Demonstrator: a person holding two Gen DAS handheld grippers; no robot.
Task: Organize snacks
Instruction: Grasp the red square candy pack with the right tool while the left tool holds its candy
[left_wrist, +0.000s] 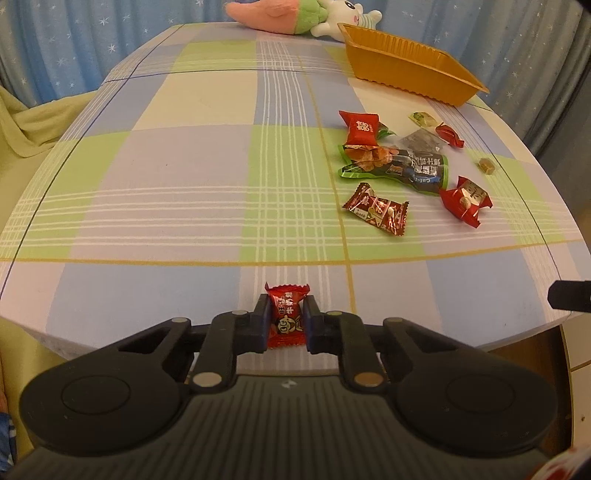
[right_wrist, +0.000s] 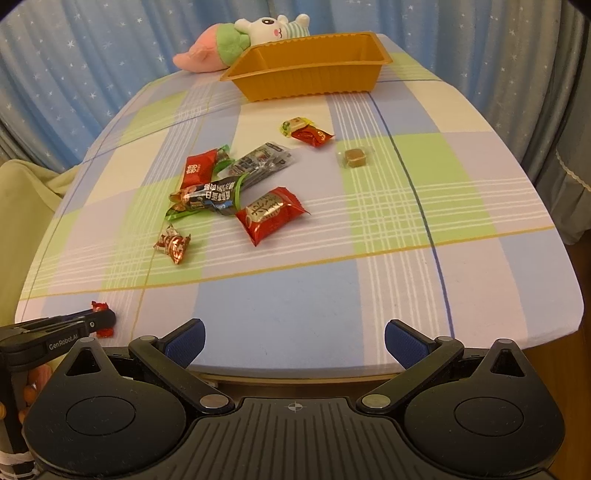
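Left wrist view: the left gripper (left_wrist: 287, 320) clamps a small red foil-wrapped candy (left_wrist: 287, 317) above the near table edge, its long axis running forward along the fingers. The ribbed orange plastic tray (left_wrist: 406, 70) sits far right; its inside is hidden. Scattered snack packets (left_wrist: 395, 168) lie between.

Right wrist view: the right gripper (right_wrist: 293, 341) gapes wide, holding nothing. The tray's visible compartments (right_wrist: 314, 55) look bare. A plush rabbit toy (right_wrist: 240, 40) lies behind it.

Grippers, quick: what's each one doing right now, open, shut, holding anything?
Left gripper: shut on a small red foil-wrapped candy, near the table's front edge.
Right gripper: open, holding nothing, blue-padded fingers spread wide.
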